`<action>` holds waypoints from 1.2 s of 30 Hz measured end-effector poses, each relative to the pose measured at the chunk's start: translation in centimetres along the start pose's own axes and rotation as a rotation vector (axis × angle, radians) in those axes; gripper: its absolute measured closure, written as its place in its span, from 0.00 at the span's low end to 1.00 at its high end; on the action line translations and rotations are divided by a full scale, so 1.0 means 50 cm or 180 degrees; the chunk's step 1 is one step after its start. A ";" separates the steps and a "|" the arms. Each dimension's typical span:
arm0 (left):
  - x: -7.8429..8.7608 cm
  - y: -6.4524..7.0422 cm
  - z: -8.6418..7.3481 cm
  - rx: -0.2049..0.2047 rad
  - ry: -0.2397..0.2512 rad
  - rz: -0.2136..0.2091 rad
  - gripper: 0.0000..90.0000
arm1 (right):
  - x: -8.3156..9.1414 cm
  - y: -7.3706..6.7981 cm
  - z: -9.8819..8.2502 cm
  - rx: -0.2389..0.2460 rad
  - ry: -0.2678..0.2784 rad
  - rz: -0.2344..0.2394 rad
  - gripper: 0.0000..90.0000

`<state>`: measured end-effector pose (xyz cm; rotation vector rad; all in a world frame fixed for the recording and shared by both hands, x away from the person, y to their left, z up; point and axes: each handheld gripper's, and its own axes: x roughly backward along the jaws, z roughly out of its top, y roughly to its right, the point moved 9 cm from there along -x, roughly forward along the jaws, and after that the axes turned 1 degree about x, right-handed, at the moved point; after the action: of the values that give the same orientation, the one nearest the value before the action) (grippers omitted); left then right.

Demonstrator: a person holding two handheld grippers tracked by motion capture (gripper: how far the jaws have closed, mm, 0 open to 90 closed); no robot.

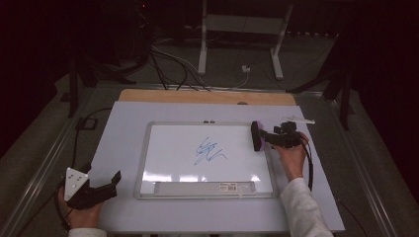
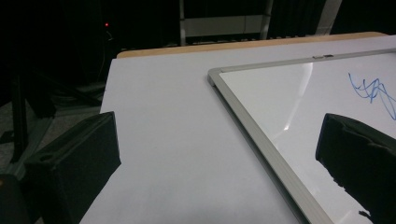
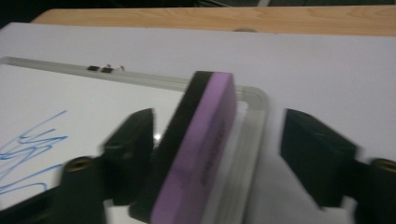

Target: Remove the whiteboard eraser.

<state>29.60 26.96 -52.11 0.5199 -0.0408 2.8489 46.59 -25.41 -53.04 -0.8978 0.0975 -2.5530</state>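
A whiteboard lies on the white tabletop with a blue scribble near its middle. A purple eraser with a black felt face stands on edge at the board's far right corner. My right gripper reaches it from the right. In the right gripper view the eraser sits between the jaws of my right gripper: the left jaw is close against the felt side, while a clear gap separates the right jaw from the purple side. My left gripper rests at the near left, open and holding nothing.
A white pen-like object lies on the table beyond the right hand. Small clips sit on the board's far frame. The board's tray runs along its near edge. A wooden strip borders the table's far side; cables lie on the floor behind.
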 end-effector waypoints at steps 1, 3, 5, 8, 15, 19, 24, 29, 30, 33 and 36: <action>0.000 0.000 0.000 -0.0002 0.0000 0.0000 0.01 | -0.003 -0.008 0.000 -0.0020 0.0001 0.0073 0.46; 0.000 0.000 0.000 0.0003 -0.0001 -0.0002 0.01 | -0.005 -0.011 0.000 -0.0038 -0.0011 0.0092 0.49; 0.000 0.000 0.000 0.0001 -0.0001 -0.0001 0.01 | -0.011 -0.013 -0.004 -0.0071 -0.0058 0.0046 0.55; 0.000 0.000 0.000 -0.0001 0.0002 -0.0003 0.01 | -0.018 -0.013 -0.012 -0.0165 -0.0129 0.0087 0.61; 0.000 0.001 0.000 -0.0003 0.0002 -0.0004 0.01 | -0.024 -0.018 -0.019 -0.0354 -0.0190 0.0199 0.69; -0.001 0.001 -0.001 -0.0003 -0.0011 0.0003 0.01 | -0.025 -0.016 -0.021 -0.0446 -0.0201 0.0232 0.67; -0.002 0.001 -0.002 -0.0010 -0.0028 0.0015 0.01 | -0.028 -0.018 -0.023 -0.0484 -0.0215 0.0265 0.63; -0.002 0.002 -0.002 -0.0024 -0.0032 0.0018 0.01 | -0.038 -0.034 -0.025 -0.0455 -0.0247 0.0337 0.61; -0.002 0.001 -0.002 -0.0020 -0.0033 0.0020 0.01 | -0.040 -0.035 -0.026 -0.0463 -0.0254 0.0337 0.59; -0.002 0.001 -0.003 -0.0016 -0.0036 0.0019 0.01 | -0.045 -0.033 -0.028 -0.0515 -0.0280 0.0304 0.50; -0.002 0.001 -0.003 -0.0018 -0.0038 0.0021 0.01 | -0.048 -0.029 -0.032 -0.0606 -0.0307 0.0310 0.44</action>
<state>29.61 26.92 -52.28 0.5365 -0.0529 2.8514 46.75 -23.19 -55.39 -1.0582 0.3514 -2.4358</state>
